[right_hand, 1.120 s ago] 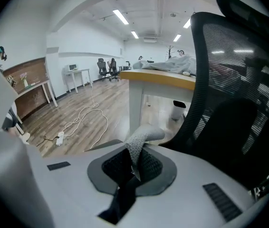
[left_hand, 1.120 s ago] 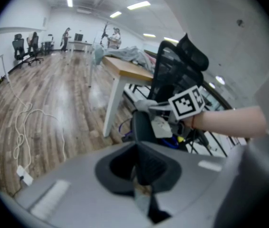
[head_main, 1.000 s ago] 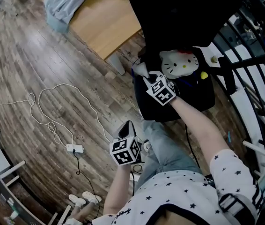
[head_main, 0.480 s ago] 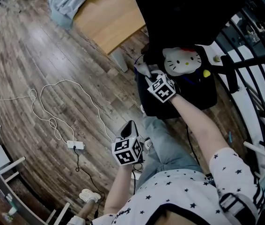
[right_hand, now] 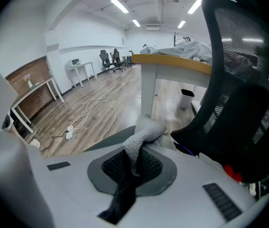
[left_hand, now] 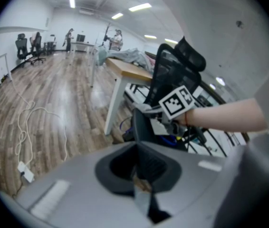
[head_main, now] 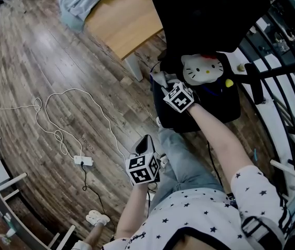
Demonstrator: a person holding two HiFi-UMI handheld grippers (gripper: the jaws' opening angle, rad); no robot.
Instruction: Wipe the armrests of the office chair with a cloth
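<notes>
The black office chair [head_main: 210, 20] stands ahead of me with a white cat-face cushion [head_main: 203, 69] on its seat. My right gripper [head_main: 164, 85] is shut on a grey knitted cloth [head_main: 159, 77] that rests on the chair's left armrest [left_hand: 139, 125]. In the right gripper view the cloth [right_hand: 144, 137] bunches out between the jaws of the right gripper [right_hand: 134, 160], beside the mesh backrest [right_hand: 248, 80]. My left gripper [head_main: 144, 141] hangs lower over the floor, well short of the chair. The left gripper [left_hand: 137, 175] has its jaws together with nothing in them.
A wooden desk [head_main: 111, 20] with a heap of pale fabric [head_main: 82, 1] stands behind the chair. A white cable [head_main: 59, 119] and power strip [head_main: 83, 161] lie on the plank floor at left. A black railing [head_main: 283, 72] runs along the right. White shelving [head_main: 1, 191] stands at lower left.
Almost nothing: the right gripper stays at the armrest with the cloth, shifted very slightly. The left gripper holds its place. The person's foot at the bottom has shifted.
</notes>
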